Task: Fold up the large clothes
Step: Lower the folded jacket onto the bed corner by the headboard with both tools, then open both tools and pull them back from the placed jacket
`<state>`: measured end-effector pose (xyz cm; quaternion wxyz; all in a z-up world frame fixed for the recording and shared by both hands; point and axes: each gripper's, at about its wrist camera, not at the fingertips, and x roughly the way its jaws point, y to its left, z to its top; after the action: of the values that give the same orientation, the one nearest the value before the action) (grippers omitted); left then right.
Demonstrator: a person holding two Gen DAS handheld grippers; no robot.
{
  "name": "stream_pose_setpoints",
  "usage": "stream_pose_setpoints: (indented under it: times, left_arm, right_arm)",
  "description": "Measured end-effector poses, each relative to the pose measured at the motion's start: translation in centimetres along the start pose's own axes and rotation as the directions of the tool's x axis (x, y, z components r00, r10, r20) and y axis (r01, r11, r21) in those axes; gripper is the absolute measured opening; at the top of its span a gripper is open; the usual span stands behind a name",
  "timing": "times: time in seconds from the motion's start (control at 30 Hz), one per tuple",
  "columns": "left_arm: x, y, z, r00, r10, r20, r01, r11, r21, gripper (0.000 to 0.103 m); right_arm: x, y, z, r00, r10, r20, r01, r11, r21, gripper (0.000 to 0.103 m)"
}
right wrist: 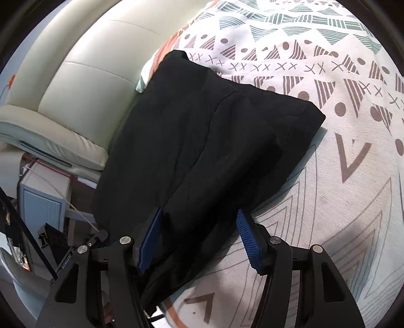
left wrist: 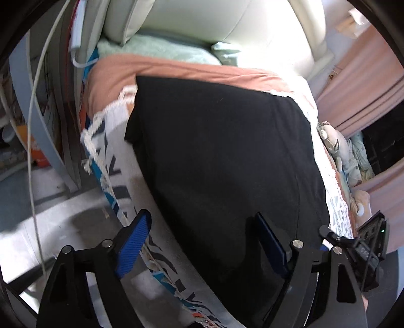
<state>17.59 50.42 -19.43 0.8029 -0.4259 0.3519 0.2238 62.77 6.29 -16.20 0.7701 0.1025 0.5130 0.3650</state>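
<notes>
On our left gripper (left wrist: 202, 242) the blue pads (left wrist: 133, 242) are ribbed like fine corduroy, set on matte black arms with small steel pins. Its jaws stand wide apart and grasp nothing. The left pad hangs over the patterned blanket (left wrist: 118, 161) at the bed's edge, while the right one sits above the near part of the black garment (left wrist: 222, 151), whose edge runs between the two.

Our right gripper (right wrist: 199, 242) has the same ribbed blue pads (right wrist: 248, 242), spread about halfway. A lower corner of the black garment (right wrist: 202, 141) lies between them; the left pad is against or just above the cloth, the right pad at its border. We cannot tell whether either presses on it.

The garment is a smooth, matte, dark fabric, folded into a broad, roughly four-sided slab with soft seams and a few shallow creases. It lies flat on the woven white blanket (right wrist: 315, 63), printed with striped triangles, dots and crosses and fringed at one edge. Beyond it are a salmon sheet (left wrist: 156, 73), a pale green towel (left wrist: 156, 50) and a padded cream headboard (left wrist: 227, 22) of leather-like panels.
</notes>
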Motion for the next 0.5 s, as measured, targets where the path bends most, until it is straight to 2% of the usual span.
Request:
stream_pose_setpoints:
  times: [0.1,0.33,0.43,0.5]
  left_arm:
    - [0.1,0.1,-0.4,1.000,-0.001,-0.005,0.001,1.000,-0.003,0.084]
    - [-1.4,-1.4,-1.8,1.000,-0.009,-0.011,0.010,0.998,0.062,0.084]
    - [-2.3,-2.2,-2.7,1.000,0.008,0.006,-0.009,0.995,0.098,0.084]
    - [-2.9,-2.6,-3.2,1.000,-0.006,0.009,0.005,0.994,0.113,0.084]
  right_arm:
    - [1.0,-0.5,0.3,0.995,-0.094,-0.020,0.094,0.996,0.009,0.058]
    - [-0.1,0.9,0.0,0.988,-0.156,-0.016,0.155,0.987,-0.053,0.058]
    - [-1.2,1.9,-0.7,0.982,-0.191,0.008,0.191,0.977,-0.098,0.058]
    - [-2.2,2.4,-1.5,0.980,-0.196,0.018,0.197,0.973,-0.121,0.058]
